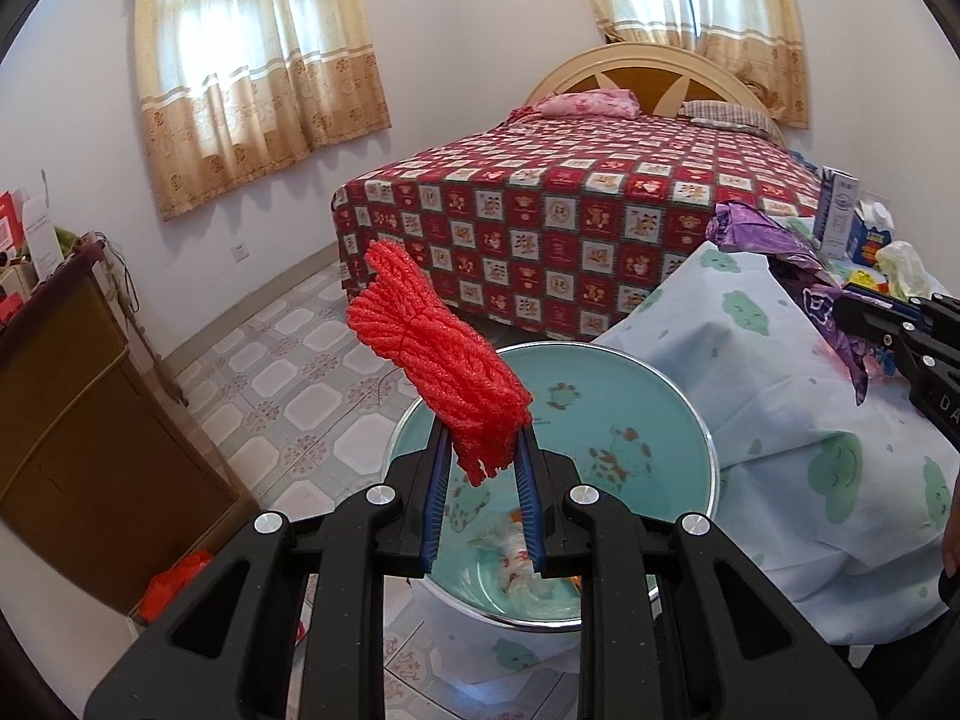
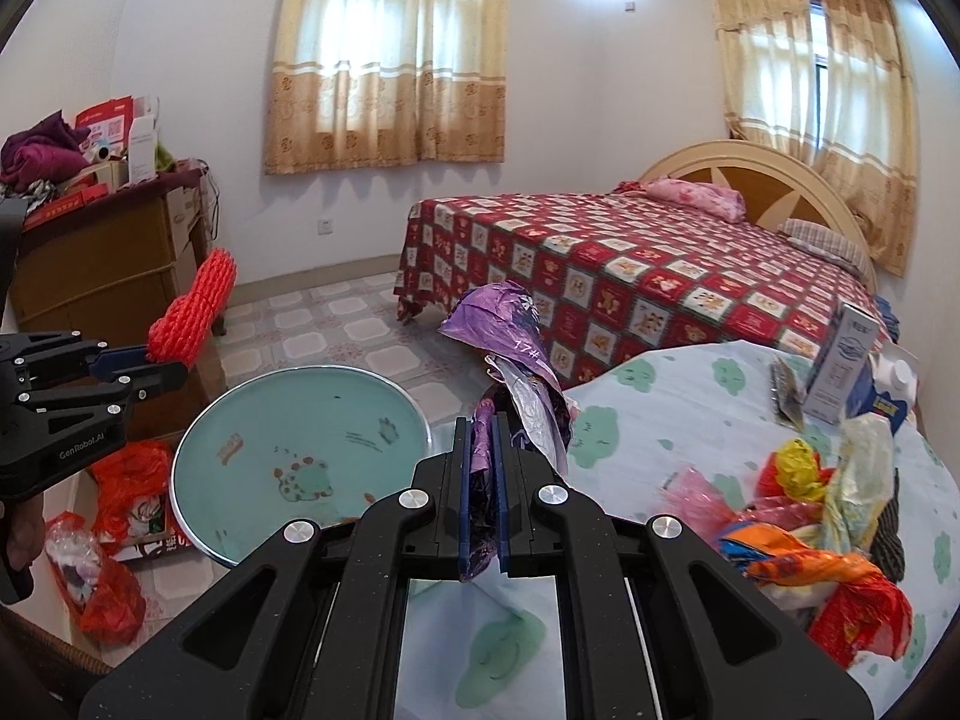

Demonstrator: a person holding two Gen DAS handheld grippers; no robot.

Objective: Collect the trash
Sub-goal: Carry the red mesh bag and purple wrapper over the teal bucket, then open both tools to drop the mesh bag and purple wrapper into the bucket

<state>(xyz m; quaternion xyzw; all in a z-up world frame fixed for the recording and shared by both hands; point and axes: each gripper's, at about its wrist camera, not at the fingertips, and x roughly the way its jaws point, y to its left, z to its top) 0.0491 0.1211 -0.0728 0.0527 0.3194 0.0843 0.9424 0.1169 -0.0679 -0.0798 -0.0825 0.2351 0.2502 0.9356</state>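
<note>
My left gripper [image 1: 482, 441] is shut on a red foam net sleeve [image 1: 435, 354] and holds it above a teal basin [image 1: 636, 420] on the floor. The basin [image 2: 300, 420] and the sleeve [image 2: 195, 312] also show in the right wrist view, left of the table. My right gripper [image 2: 482, 420] is shut on a crumpled purple foil wrapper [image 2: 516, 330] near the table's left edge. More trash lies on the table: plastic bags [image 2: 810, 540], a yellow wrapper [image 2: 795, 465] and cartons [image 2: 846, 354].
The table wears a pale blue cloth with green clouds [image 2: 648, 408]. A bed with a red patterned cover [image 2: 630, 276] stands behind. A brown cabinet [image 2: 102, 264] stands at left. Red bags [image 2: 114, 570] lie on the tiled floor.
</note>
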